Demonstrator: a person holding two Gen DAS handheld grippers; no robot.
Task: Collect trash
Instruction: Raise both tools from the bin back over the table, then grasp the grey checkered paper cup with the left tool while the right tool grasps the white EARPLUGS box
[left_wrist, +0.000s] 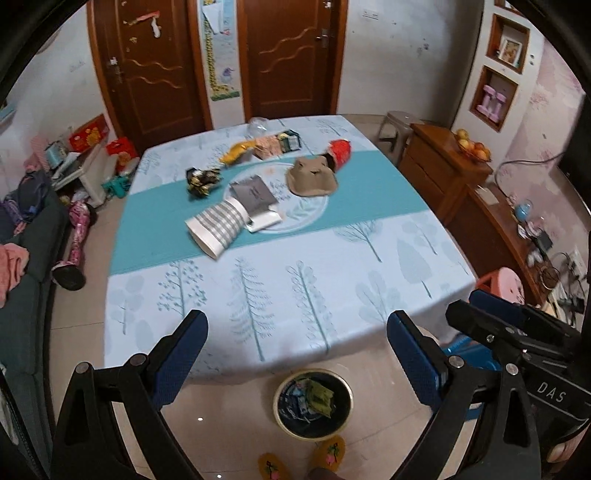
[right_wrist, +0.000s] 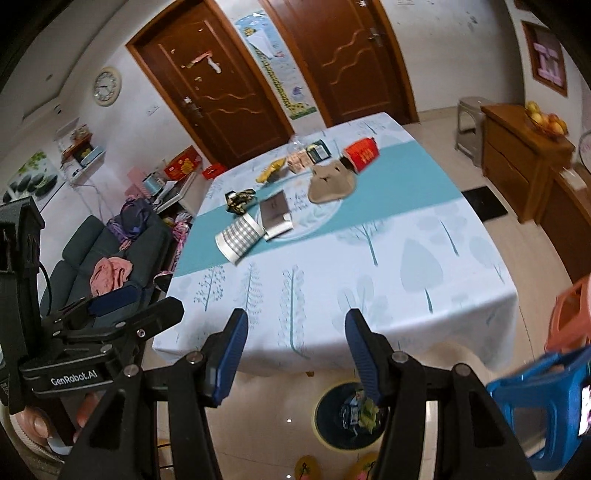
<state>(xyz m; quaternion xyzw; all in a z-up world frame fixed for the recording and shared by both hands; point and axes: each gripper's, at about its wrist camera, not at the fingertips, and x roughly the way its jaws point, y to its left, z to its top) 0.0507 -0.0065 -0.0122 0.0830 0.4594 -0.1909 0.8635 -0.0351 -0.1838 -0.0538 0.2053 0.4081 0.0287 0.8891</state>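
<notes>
A round bin (left_wrist: 313, 402) (right_wrist: 349, 415) with wrappers inside stands on the floor in front of the table. Trash lies on the table's far half: a striped paper cup (left_wrist: 218, 225) (right_wrist: 240, 233) on its side, a grey packet (left_wrist: 254, 192) (right_wrist: 275, 210), a brown cardboard piece (left_wrist: 312, 177) (right_wrist: 330, 181), a red box (left_wrist: 340, 152) (right_wrist: 362, 152), a black-and-gold wrapper (left_wrist: 202, 179) (right_wrist: 239, 198) and a yellow wrapper (left_wrist: 238, 150) (right_wrist: 271, 170). My left gripper (left_wrist: 295, 334) is open and empty above the table's near edge. My right gripper (right_wrist: 295, 334) is open and empty beside it.
The table (left_wrist: 388, 258) (right_wrist: 424, 266) wears a blue tree-print cloth. A blue stool (right_wrist: 546, 402) and a pink stool (left_wrist: 506, 284) stand at the right, a wooden cabinet (left_wrist: 443, 166) behind them. A dark sofa (right_wrist: 99, 251) is at the left. Slippered feet (left_wrist: 330, 452) are by the bin.
</notes>
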